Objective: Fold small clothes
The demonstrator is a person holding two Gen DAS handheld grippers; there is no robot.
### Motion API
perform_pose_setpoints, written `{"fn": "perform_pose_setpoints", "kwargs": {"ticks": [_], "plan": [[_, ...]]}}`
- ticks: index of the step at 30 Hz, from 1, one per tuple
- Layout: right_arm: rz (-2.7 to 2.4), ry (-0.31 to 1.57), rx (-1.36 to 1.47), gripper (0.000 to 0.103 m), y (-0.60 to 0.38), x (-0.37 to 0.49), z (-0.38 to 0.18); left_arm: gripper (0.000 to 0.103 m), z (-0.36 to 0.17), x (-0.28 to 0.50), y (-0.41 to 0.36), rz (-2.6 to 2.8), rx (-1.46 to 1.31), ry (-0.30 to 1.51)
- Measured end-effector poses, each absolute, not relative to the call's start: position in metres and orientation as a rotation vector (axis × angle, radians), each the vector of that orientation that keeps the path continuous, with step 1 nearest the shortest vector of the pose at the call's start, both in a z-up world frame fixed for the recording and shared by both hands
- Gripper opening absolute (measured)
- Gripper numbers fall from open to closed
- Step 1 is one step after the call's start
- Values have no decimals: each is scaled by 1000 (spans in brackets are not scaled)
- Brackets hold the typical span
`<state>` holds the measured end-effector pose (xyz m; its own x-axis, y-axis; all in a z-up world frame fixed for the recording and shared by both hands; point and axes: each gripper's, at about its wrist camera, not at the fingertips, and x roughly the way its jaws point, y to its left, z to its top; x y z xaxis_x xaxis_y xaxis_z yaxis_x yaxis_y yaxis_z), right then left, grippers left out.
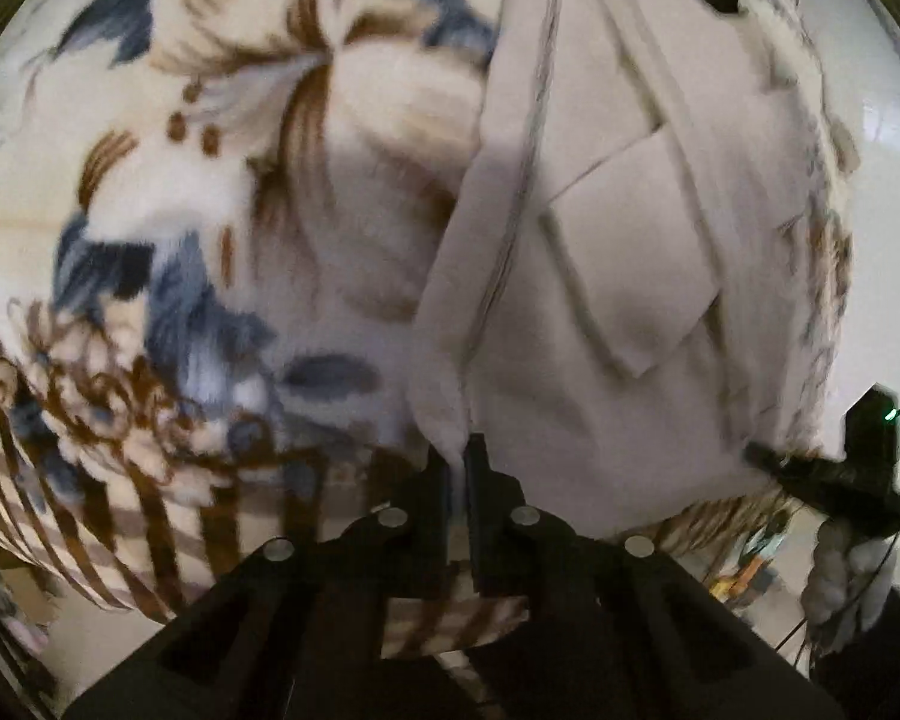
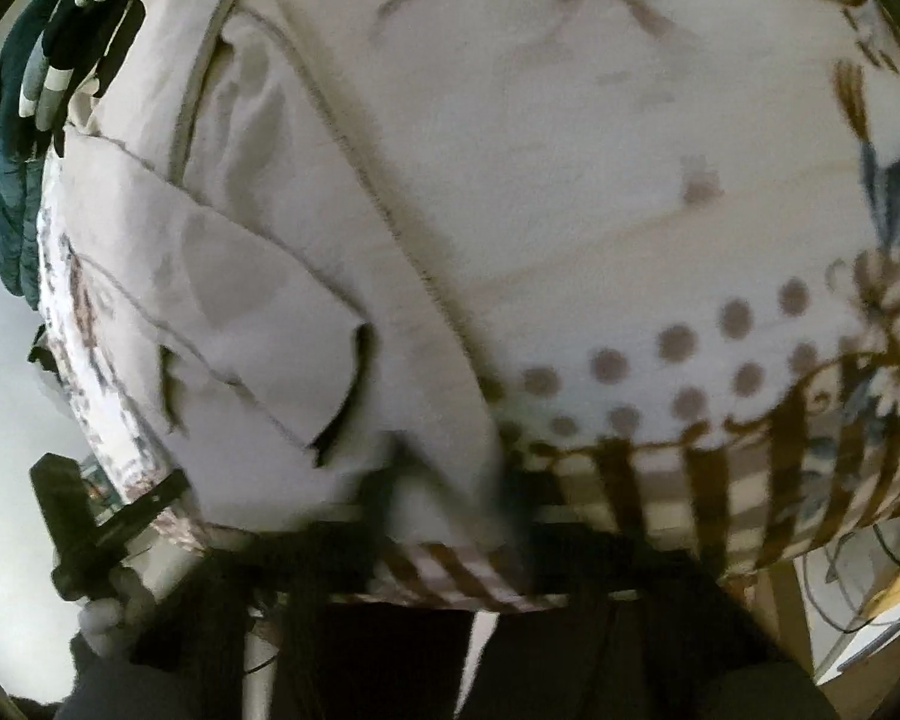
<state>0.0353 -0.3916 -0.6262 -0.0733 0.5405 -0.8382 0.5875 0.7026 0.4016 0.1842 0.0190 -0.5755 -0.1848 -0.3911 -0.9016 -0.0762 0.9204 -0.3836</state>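
A pale beige garment (image 1: pixel 618 276) with a patch pocket lies on a floral fleece blanket (image 1: pixel 222 192). My left gripper (image 1: pixel 463 468) is shut on the garment's near left hem corner. The right gripper (image 1: pixel 768 459) shows at the lower right, its fingertip on the garment's other near corner. In the right wrist view the same garment (image 2: pixel 258 312) fills the left and middle. My right gripper (image 2: pixel 444 504) is blurred at the bottom with the garment's hem between its fingers. The left gripper (image 2: pixel 174 489) shows at the lower left, at the garment's edge.
The blanket (image 2: pixel 660 138) covers the whole work surface, with brown stripes along its near edge (image 2: pixel 720 480). A pile of dark teal and black clothes (image 2: pixel 36 78) lies at the far left. Boxes and cables (image 2: pixel 870 600) sit below the blanket's edge at right.
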Motion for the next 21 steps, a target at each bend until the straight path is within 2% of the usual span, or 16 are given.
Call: {"fn": "perform_pose_setpoints", "kwargs": {"ticks": [7,14,15,16,17,18,19,20,21], "plan": [[-5,1550,1076,6,-439,76,-569,3,-522,248,37,-286,-590,1593],[-16,1358,1071,8,-488,170,-547,5,-536,345,40,-252,-694,1477],[-13,1332,1105,10,-498,177,-547,10,-538,356,45,-244,-736,1468],[-11,1325,1123,19,-502,184,-550,14,-540,358,47,-236,-761,1449],[-8,1314,1136,36,-511,185,-548,23,-540,358,46,-237,-782,1427],[-10,1305,1130,44,-503,195,-552,38,-537,358,53,-236,-807,1396],[-12,1297,1106,54,-505,196,-550,45,-535,354,57,-227,-809,1381],[-18,1297,1061,58,-501,197,-546,51,-535,354,63,-219,-808,1372],[-24,1303,1016,58,-488,208,-545,51,-533,349,68,-210,-801,1361]]}}
